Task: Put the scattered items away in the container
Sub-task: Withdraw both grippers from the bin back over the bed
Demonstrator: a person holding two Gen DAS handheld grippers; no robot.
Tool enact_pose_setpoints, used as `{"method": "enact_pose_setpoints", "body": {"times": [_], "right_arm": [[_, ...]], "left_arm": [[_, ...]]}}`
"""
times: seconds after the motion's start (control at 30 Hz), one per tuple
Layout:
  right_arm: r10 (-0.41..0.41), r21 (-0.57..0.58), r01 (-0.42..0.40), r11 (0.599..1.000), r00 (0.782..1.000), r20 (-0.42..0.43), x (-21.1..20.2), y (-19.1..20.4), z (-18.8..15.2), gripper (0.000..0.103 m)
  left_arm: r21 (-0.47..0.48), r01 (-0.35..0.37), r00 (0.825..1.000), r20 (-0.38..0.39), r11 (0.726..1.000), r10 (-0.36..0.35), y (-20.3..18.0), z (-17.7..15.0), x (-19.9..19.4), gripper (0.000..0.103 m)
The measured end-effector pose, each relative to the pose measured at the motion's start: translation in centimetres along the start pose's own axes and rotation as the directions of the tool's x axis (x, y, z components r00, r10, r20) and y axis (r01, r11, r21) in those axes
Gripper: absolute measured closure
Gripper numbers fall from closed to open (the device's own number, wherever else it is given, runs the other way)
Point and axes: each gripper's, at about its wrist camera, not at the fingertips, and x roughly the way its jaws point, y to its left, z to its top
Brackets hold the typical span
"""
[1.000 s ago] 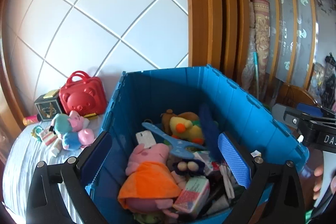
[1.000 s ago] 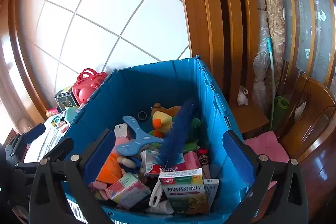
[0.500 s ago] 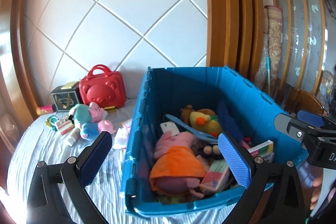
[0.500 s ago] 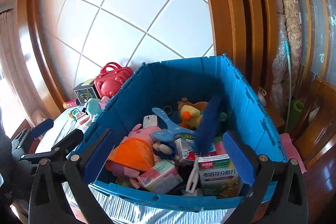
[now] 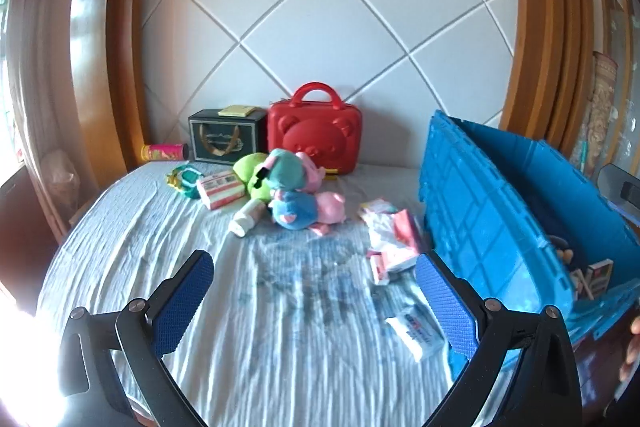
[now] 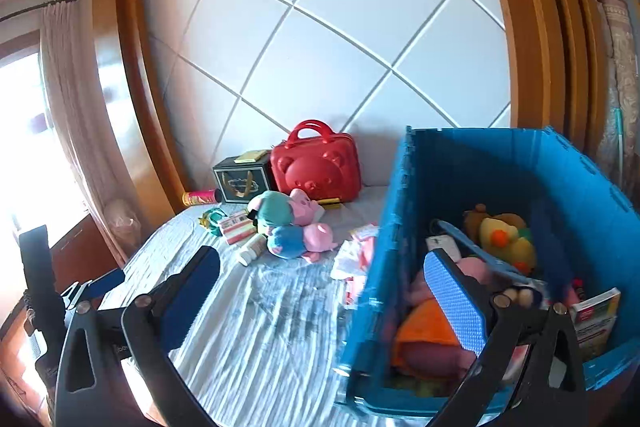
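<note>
A blue crate (image 5: 492, 211) (image 6: 520, 183) stands on the right of the bed, holding plush toys and boxes. Scattered on the sheet are a pile of plush toys (image 5: 298, 187) (image 6: 292, 227), a white bottle (image 5: 249, 217), a pink-and-white box (image 5: 221, 189), pink packets (image 5: 390, 231) beside the crate and a white packet (image 5: 416, 335). My left gripper (image 5: 314, 301) is open and empty above the sheet, left of the crate. My right gripper (image 6: 324, 301) is open and empty over the crate's left wall.
A red bear-face case (image 5: 316, 135), a dark gift box (image 5: 226, 139) and a pink tube (image 5: 164, 151) sit against the padded white headboard (image 5: 320, 27). Wooden frames flank the bed. A curtain and bright window (image 6: 24, 147) are at the left.
Both grippers have swung left, away from over the crate. The left one now faces the sheet and scattered items; the crate has slid to the right of both views. Both stay open.
</note>
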Motion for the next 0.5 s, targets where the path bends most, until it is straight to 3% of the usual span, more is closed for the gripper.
{"method": "enact_pose_setpoints", "body": {"times": [0.07,0.17,0.23,0.33,0.43,0.5], "right_arm": [[0.014,0.001,-0.014,1.000,1.000,-0.004,2.3,3.3,-1.0,0.000],[-0.049,-0.037,0.048,0.998,0.998,-0.039,6.5,7.6,-3.2,0.000],[-0.092,-0.060,0.086,0.995,0.988,-0.123,9.8,9.3,-5.1,0.000],[-0.082,-0.043,0.074,0.996,0.967,-0.240,14.1,10.1,-7.2,0.000],[-0.099,-0.049,0.089,0.995,0.962,-0.254,16.3,10.3,-7.7,0.000],[-0.092,-0.042,0.085,0.996,0.974,-0.206,16.8,10.2,-7.1,0.000]], "left_arm": [[0.015,-0.028,0.999,-0.030,0.999,0.028,3.6,-0.6,1.0,0.001],[0.039,-0.054,0.995,-0.085,0.998,0.057,8.0,-1.4,3.1,0.001],[0.031,-0.058,0.987,-0.146,0.998,0.062,10.2,-2.1,5.2,0.001],[-0.014,-0.029,0.975,-0.221,0.999,0.025,12.9,-3.3,8.1,0.001],[-0.031,-0.048,0.966,-0.257,0.998,0.038,13.9,-3.8,10.8,0.001],[-0.021,-0.069,0.955,-0.289,0.997,0.060,14.1,-3.8,12.6,0.001]]}}
